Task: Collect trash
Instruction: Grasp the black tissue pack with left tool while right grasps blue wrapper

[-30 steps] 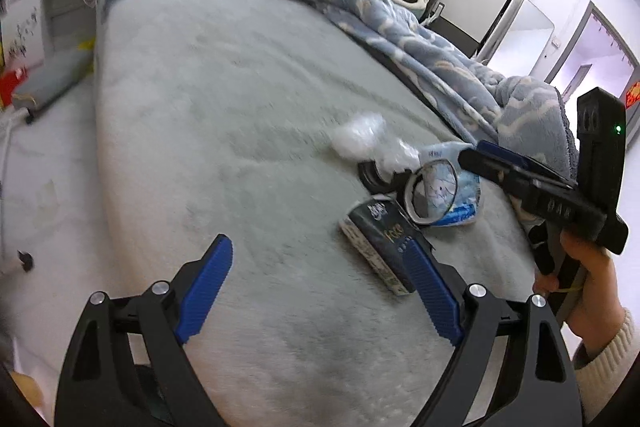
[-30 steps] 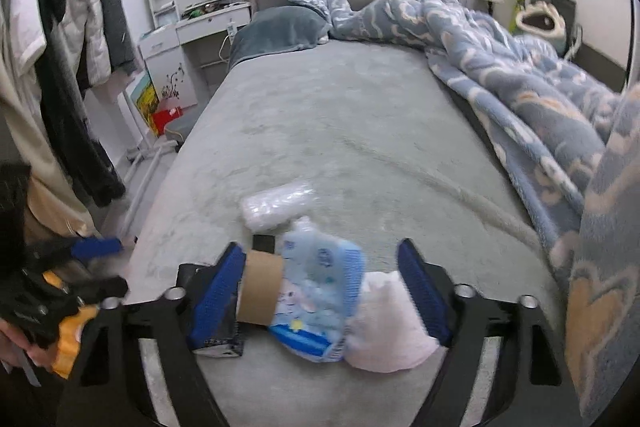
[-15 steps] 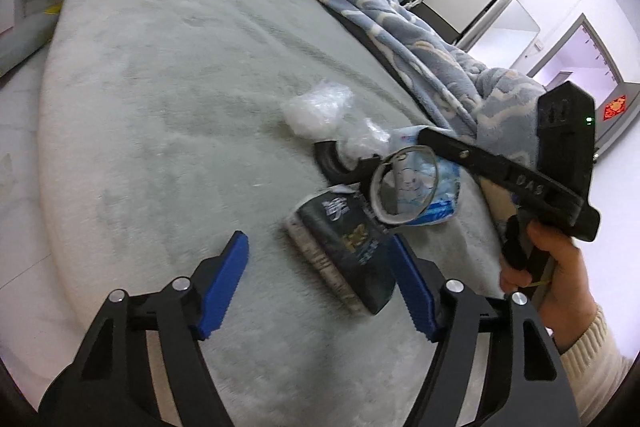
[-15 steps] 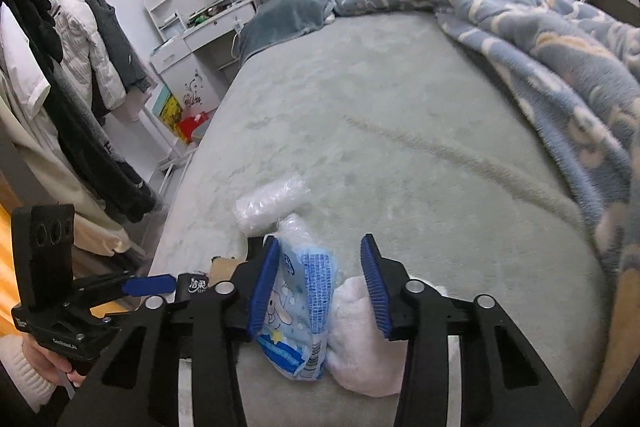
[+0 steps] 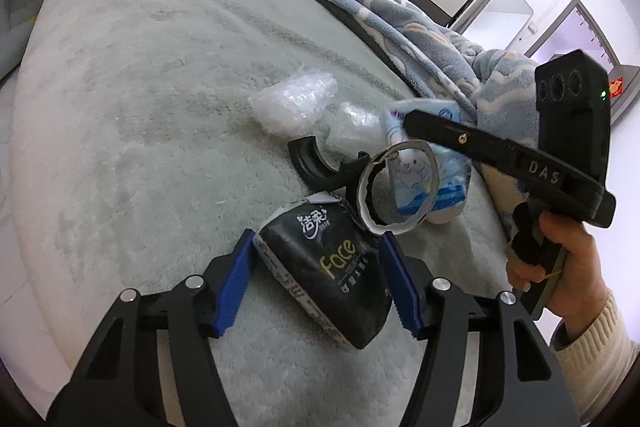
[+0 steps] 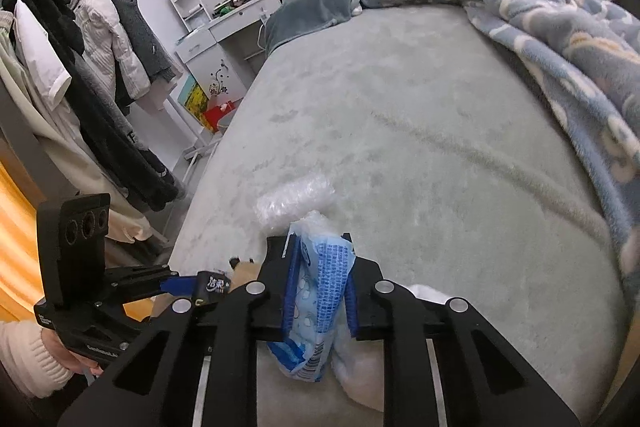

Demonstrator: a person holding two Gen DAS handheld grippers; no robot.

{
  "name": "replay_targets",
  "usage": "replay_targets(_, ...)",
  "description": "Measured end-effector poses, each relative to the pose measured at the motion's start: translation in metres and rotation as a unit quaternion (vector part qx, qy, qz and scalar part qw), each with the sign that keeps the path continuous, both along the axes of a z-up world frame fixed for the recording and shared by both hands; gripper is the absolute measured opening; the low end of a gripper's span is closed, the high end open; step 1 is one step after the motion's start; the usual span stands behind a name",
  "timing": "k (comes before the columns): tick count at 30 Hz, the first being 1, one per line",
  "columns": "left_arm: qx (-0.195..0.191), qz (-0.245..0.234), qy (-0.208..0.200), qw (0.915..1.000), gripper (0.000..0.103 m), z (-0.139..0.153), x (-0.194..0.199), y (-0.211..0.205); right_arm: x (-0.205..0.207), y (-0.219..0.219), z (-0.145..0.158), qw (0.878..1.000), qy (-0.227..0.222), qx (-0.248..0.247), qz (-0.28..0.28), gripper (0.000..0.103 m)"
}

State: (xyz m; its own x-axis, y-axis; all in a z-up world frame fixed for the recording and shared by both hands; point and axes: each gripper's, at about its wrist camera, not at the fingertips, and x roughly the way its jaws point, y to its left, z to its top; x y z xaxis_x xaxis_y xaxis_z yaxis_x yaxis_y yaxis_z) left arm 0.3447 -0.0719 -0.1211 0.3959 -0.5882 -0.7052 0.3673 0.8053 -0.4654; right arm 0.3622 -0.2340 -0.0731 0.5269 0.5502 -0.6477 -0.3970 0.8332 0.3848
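Observation:
My left gripper [image 5: 318,281] is shut on a black tissue pack [image 5: 332,267] lying on the grey bed [image 5: 140,107]. My right gripper [image 6: 320,287] is shut on a blue and white wrapper [image 6: 320,291], which also shows in the left wrist view [image 5: 416,167]. A cardboard tape ring [image 5: 396,187] stands just behind the tissue pack. A clear crumpled plastic bag [image 5: 292,101] lies farther back, also in the right wrist view [image 6: 296,199]. A white tissue wad [image 6: 360,371] lies under the right gripper.
A blue patterned blanket [image 6: 540,27] is heaped along the bed's right side. A black curved piece [image 5: 308,159] lies by the tape ring. Coats [image 6: 80,67] hang left of the bed, with a white dresser [image 6: 224,27] behind.
My left gripper moved forward and closed on the black tissue pack. My right gripper closed on the blue wrapper.

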Motion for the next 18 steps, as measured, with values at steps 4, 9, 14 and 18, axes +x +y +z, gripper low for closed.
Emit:
replay_targets(4,0.010,-0.002,-0.007,0.9999,0.059,0.000,0.001,-0.003,0.000,-0.010,0.010,1.000,-0.018,0.007,-0.020,0.015)
replay_targets(9,0.011,0.000,-0.004,0.9999,0.048,0.000,0.001,-0.002,-0.004,-0.020,0.018,0.999,-0.038,0.002,-0.034,0.011)
replay_targets(14,0.017,0.002,-0.004,0.9998,0.040,0.002,-0.001,-0.003,-0.007,-0.022,0.022,0.998,-0.039,-0.002,-0.039,0.011)
replay_targets(18,0.026,0.004,-0.015,0.9995,0.031,0.005,-0.007,-0.002,-0.013,-0.023,0.033,0.997,-0.057,0.003,-0.051,0.011)
